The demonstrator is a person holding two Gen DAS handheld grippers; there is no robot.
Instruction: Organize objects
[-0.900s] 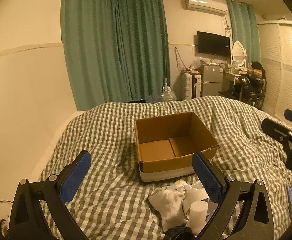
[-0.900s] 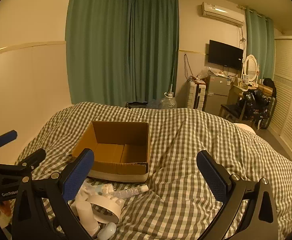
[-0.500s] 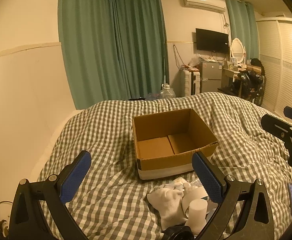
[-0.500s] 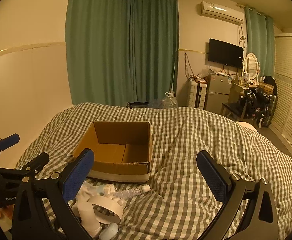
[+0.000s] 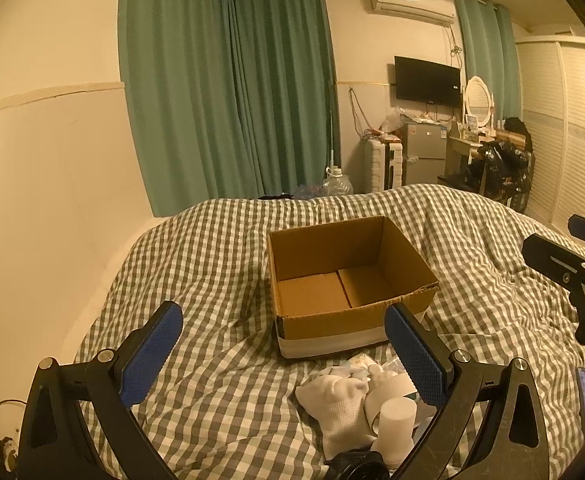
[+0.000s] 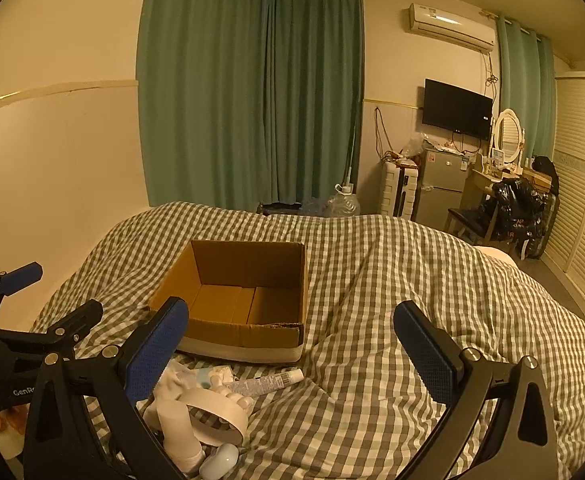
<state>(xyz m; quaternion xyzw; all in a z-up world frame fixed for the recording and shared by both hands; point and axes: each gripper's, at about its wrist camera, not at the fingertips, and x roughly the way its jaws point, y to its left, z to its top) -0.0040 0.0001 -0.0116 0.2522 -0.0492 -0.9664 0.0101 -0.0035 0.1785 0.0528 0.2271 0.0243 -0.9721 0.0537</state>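
An open, empty cardboard box sits on the checked bed cover; it also shows in the right wrist view. In front of it lies a pile of small items: a white sock, a white tape roll, a white cylinder bottle, a tube and a pale rounded object. My left gripper is open and empty, above the cover left of the pile. My right gripper is open and empty, above the pile's right side.
A cream wall runs along the bed's left side. Green curtains, a water jug, a small fridge, a TV and a dressing table with a chair stand beyond the bed. Louvred wardrobe doors are at right.
Both grippers have drifted slightly; the box and pile sit a little further left and higher in the left wrist view. Jaws stay open and nothing was picked up.
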